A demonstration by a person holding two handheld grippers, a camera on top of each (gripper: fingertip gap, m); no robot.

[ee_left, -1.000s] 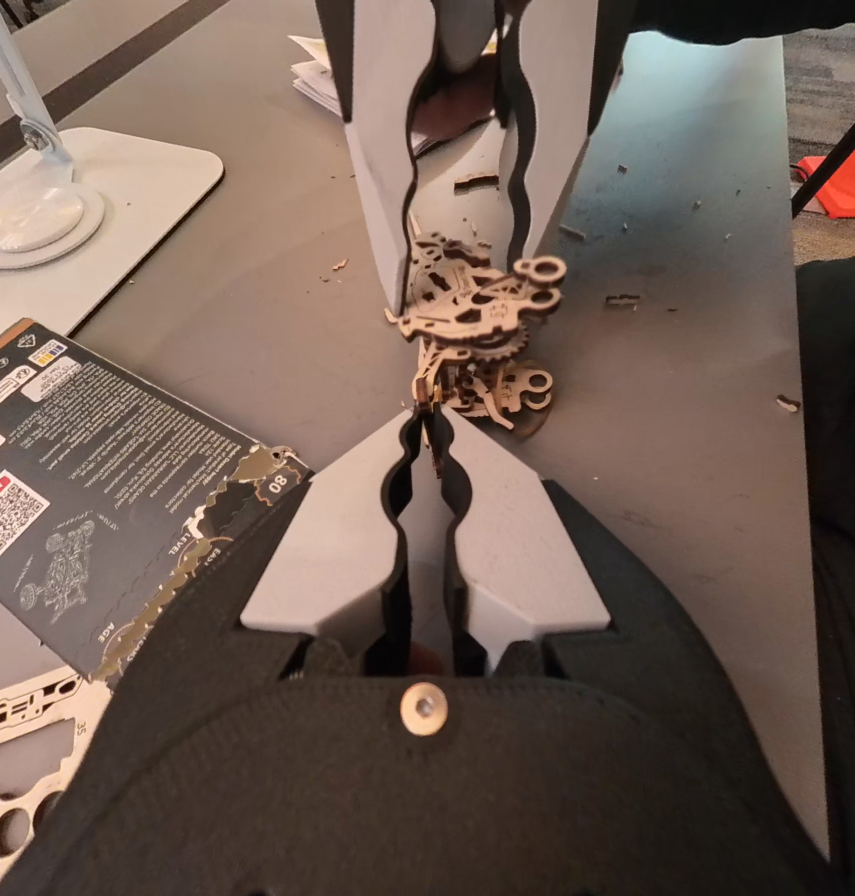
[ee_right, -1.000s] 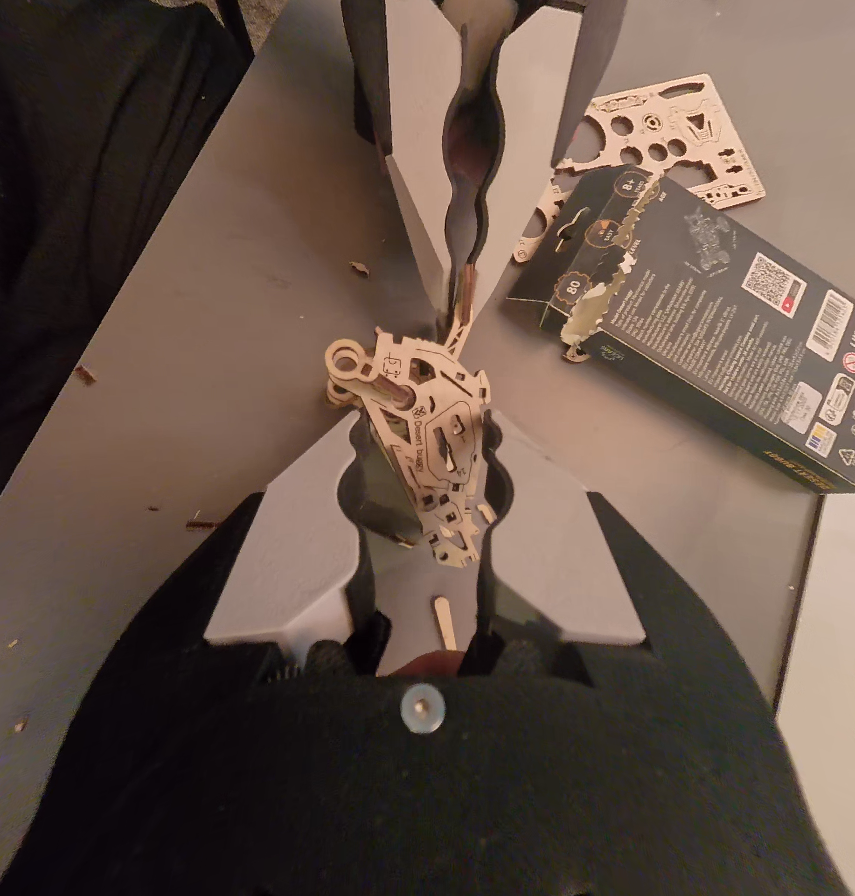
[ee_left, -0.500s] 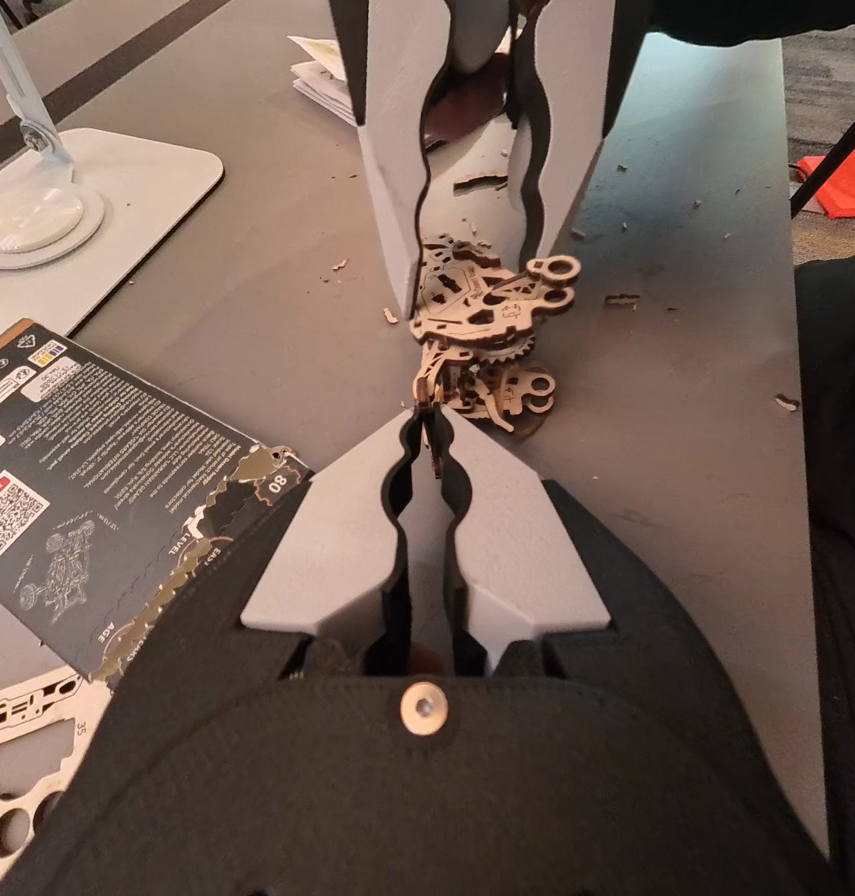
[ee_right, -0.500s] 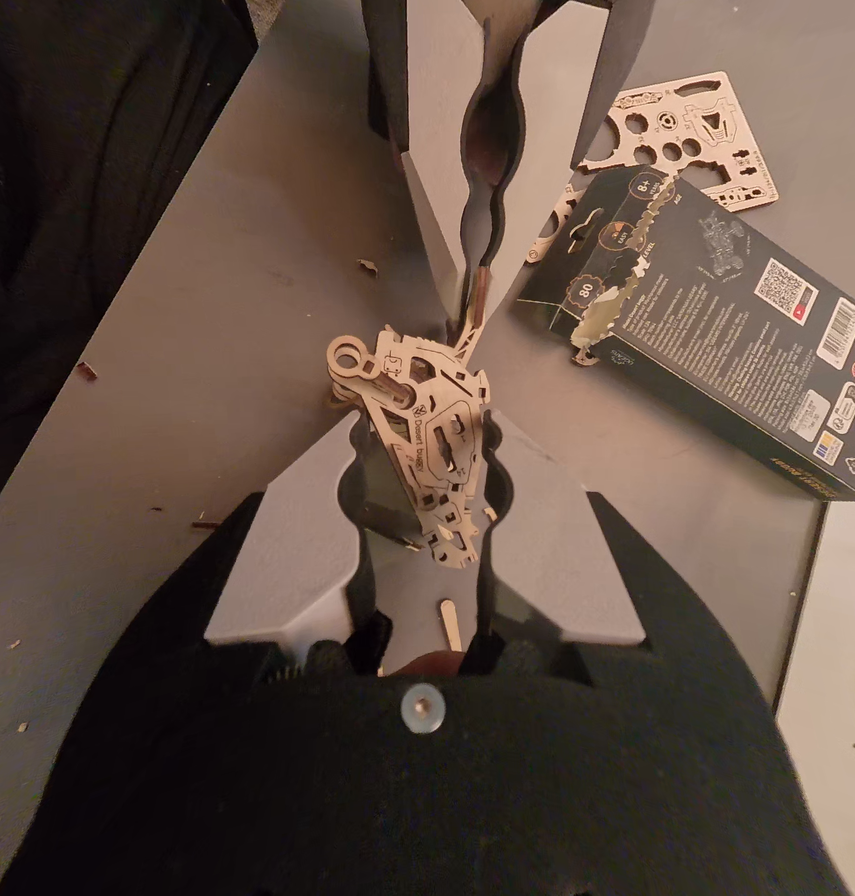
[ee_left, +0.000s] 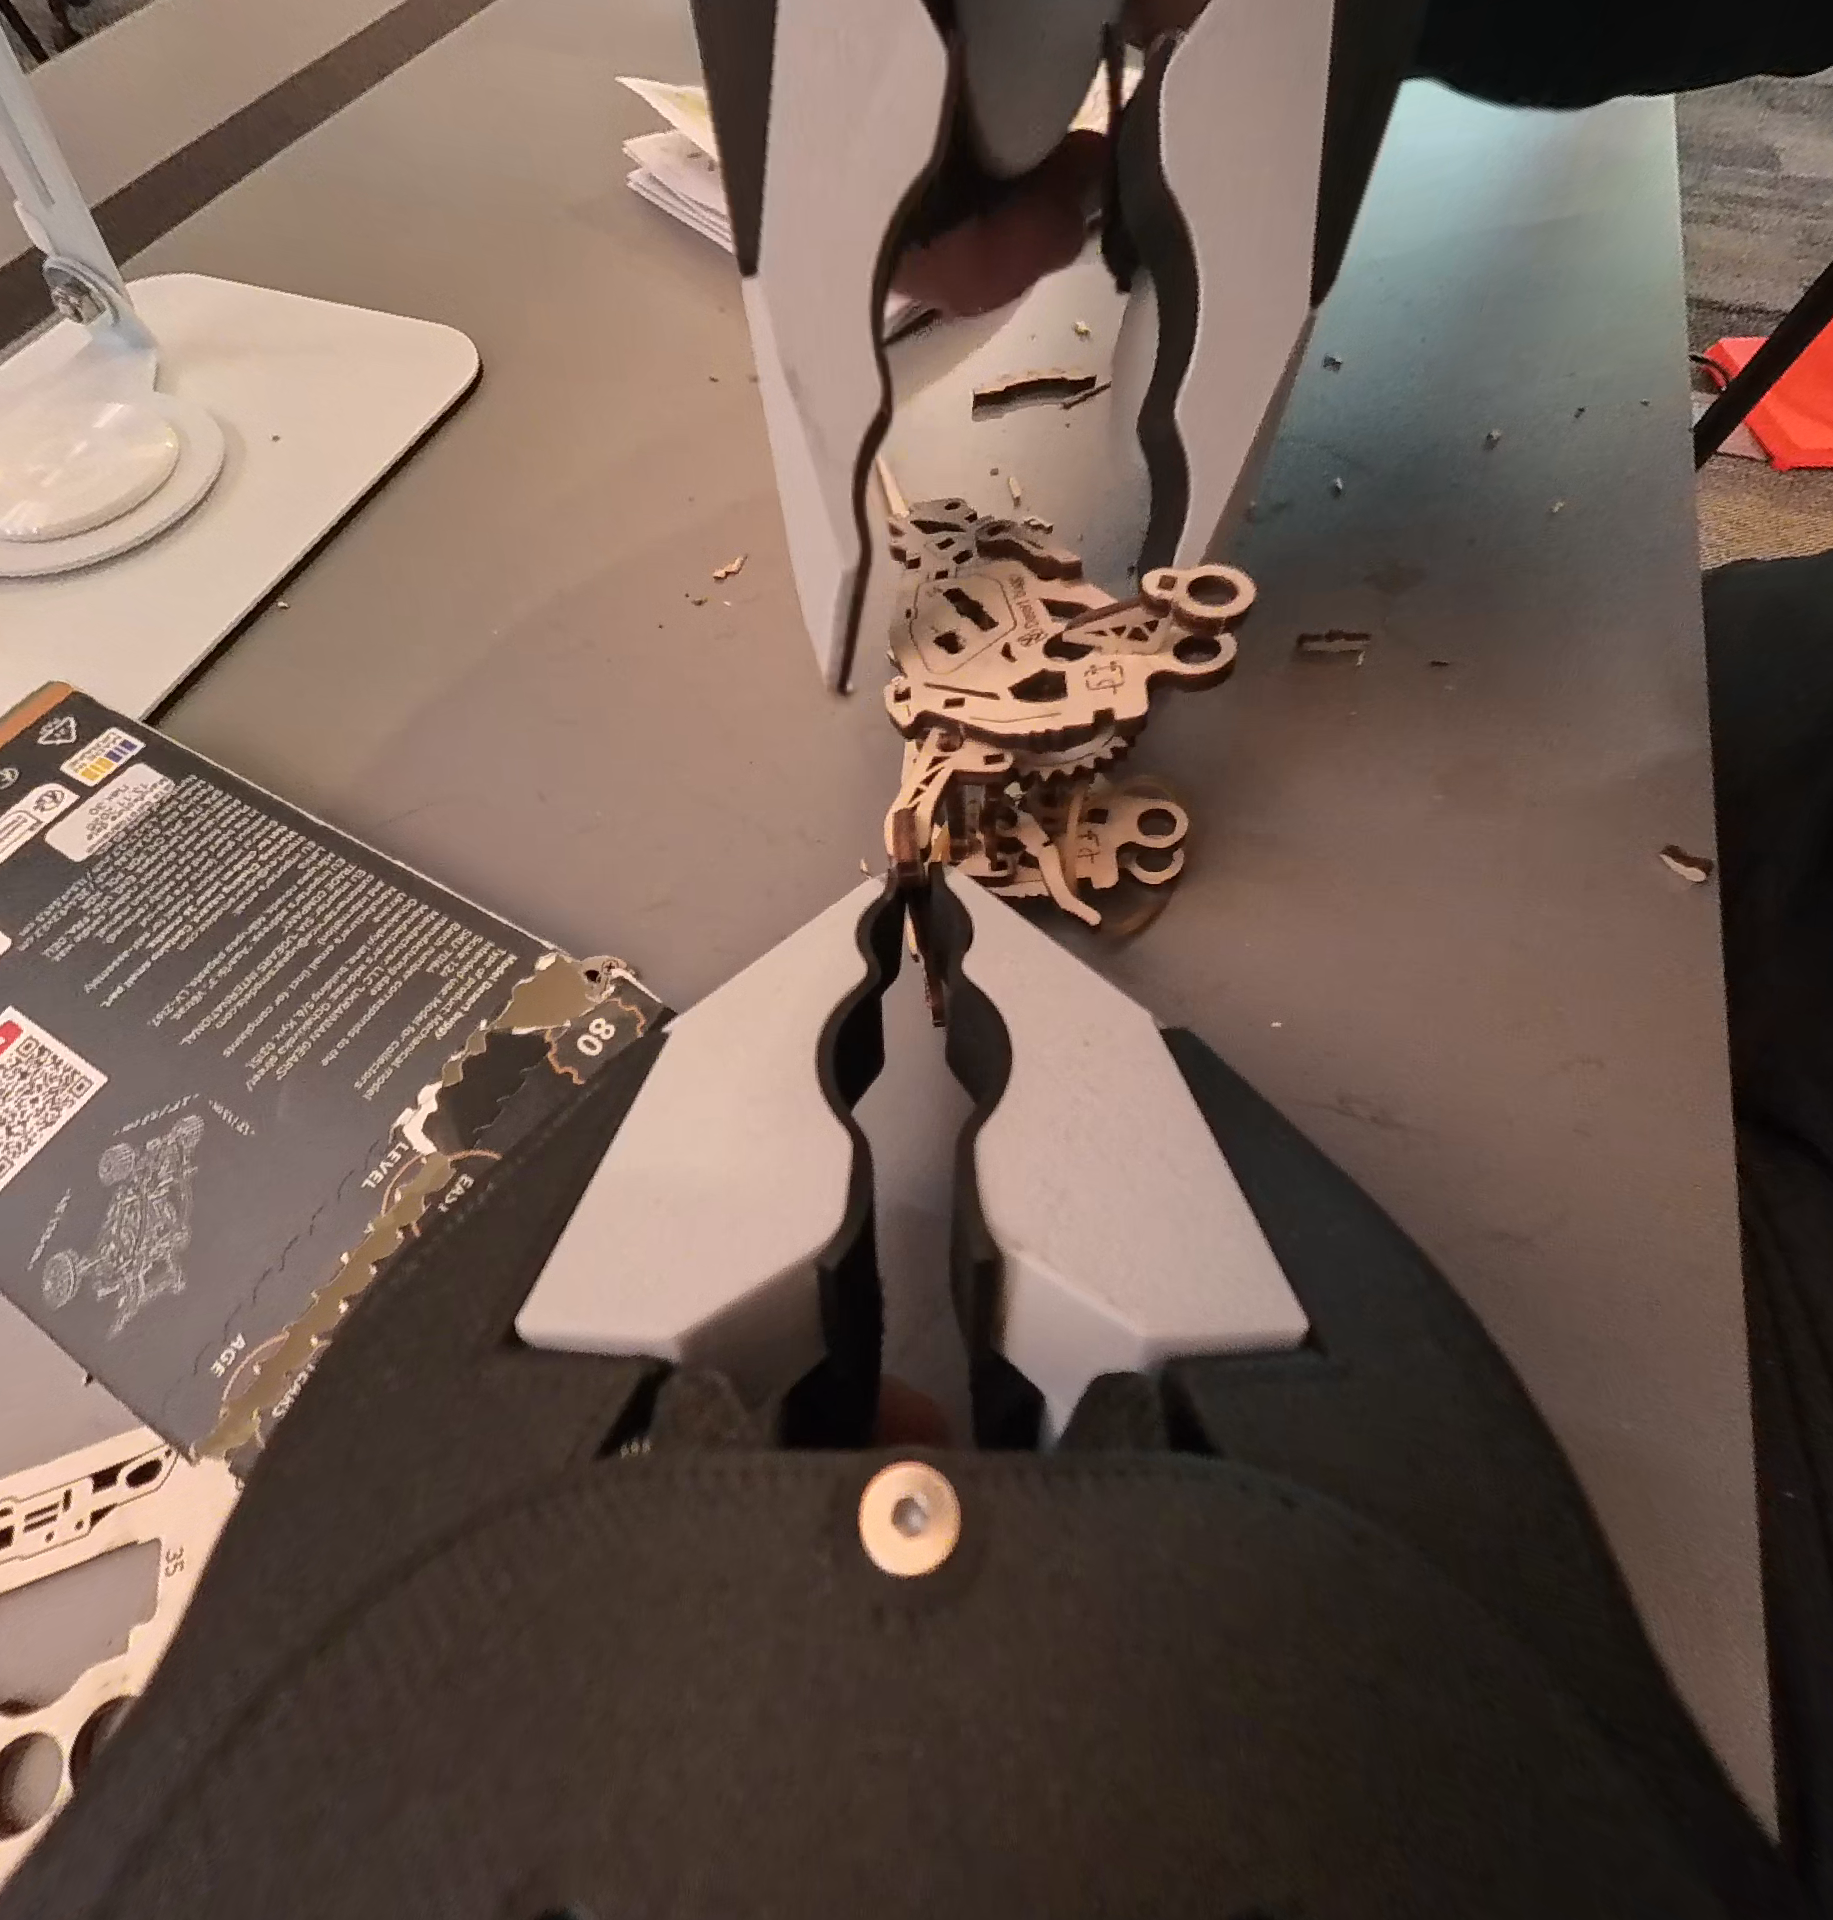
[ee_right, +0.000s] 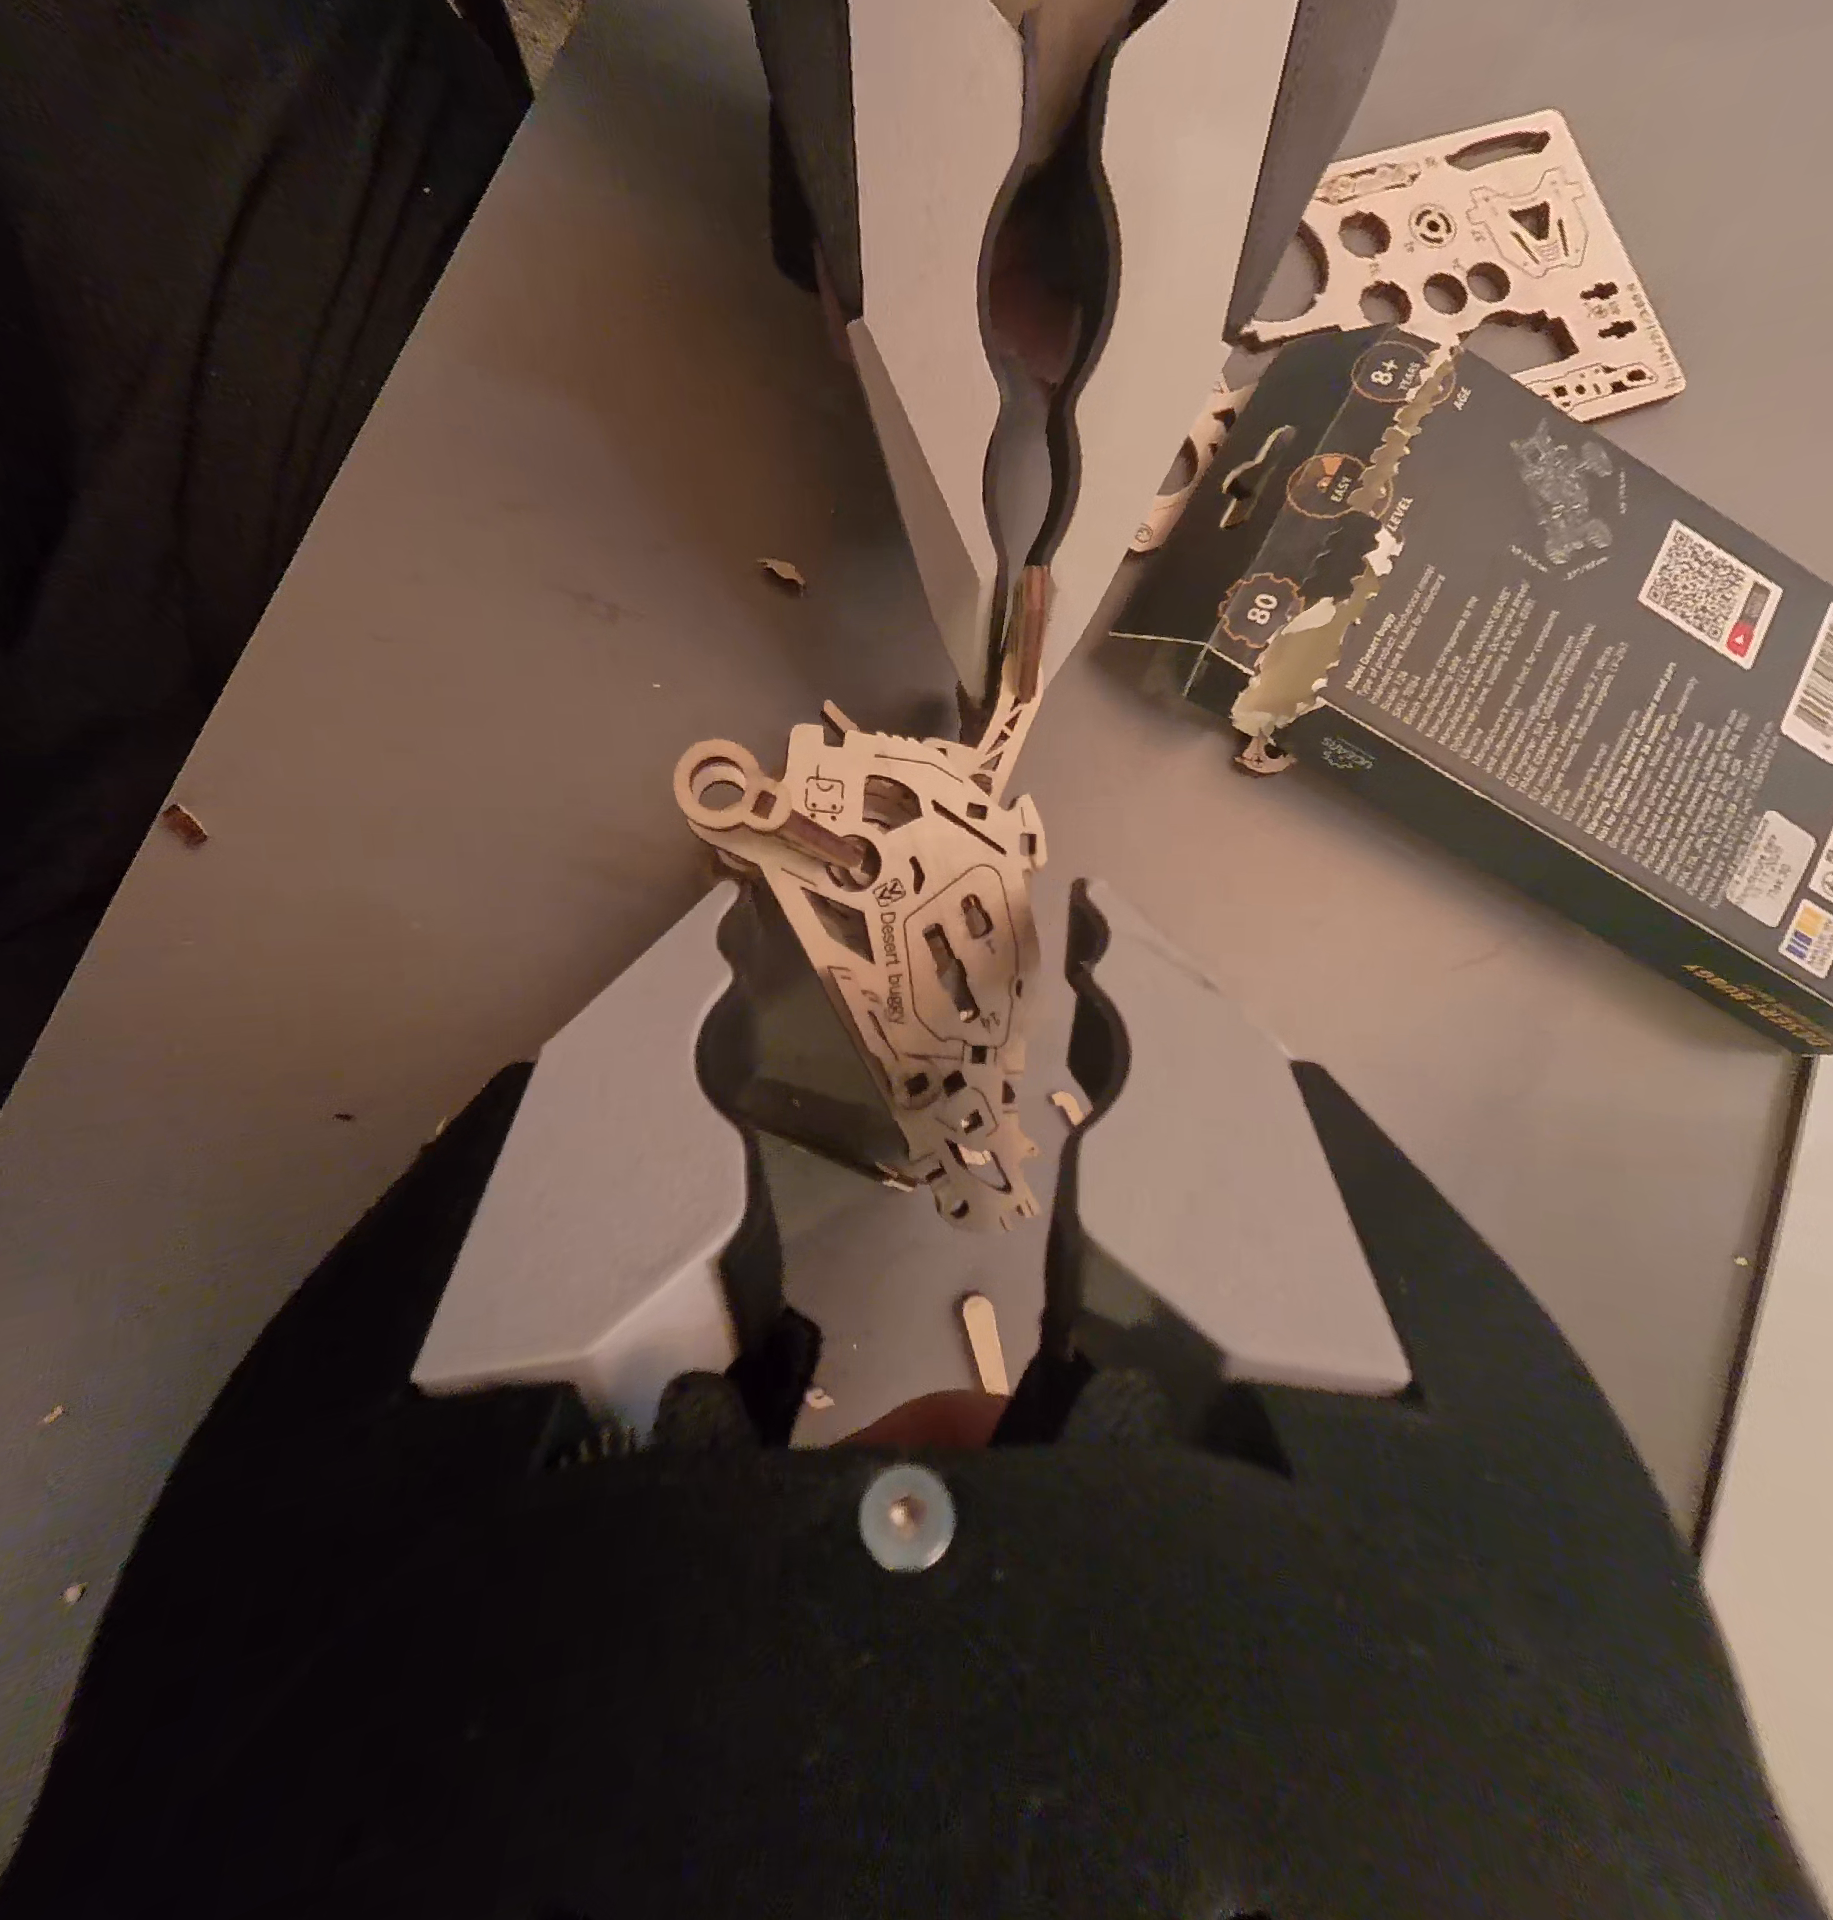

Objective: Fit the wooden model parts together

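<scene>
Left gripper [ee_left: 917, 894]: pinched tight on a thin dark wooden strut [ee_left: 907, 847], only the strut's thickness between the tips; in the right wrist view it comes down from twelve o'clock [ee_right: 1014, 613], nipping the same strut at its tips

Right gripper [ee_right: 907, 914]: jaws spread wide around the wooden model [ee_right: 891, 956]; whether the pads actually press its sides I cannot tell; in the left wrist view it drops in from twelve o'clock [ee_left: 1005, 634], one finger either side of the model's upper plate

Wooden model: a small layered plywood assembly with gears and ringed lugs, held up off the grey table [ee_left: 1411, 935], dead centre between the two grippers; in the left wrist view [ee_left: 1037, 727] it sits just past the left gripper's tips, toward one o'clock

Strut to model: the strut's far end meets the model's edge; how deep it is seated I cannot tell

Dark printed box [ee_left: 164, 997]: lying flat at nine o'clock in the left wrist view, torn flap toward the gripper; at two o'clock in the right wrist view [ee_right: 1577, 727]

Punched-out plywood sheet [ee_right: 1463, 249]: flat on the table at one o'clock, beyond the box

White stand base [ee_left: 216, 436]: at ten o'clock in the left wrist view

Loose wood scraps [ee_left: 1037, 390]: scattered on the table around the work
</scene>
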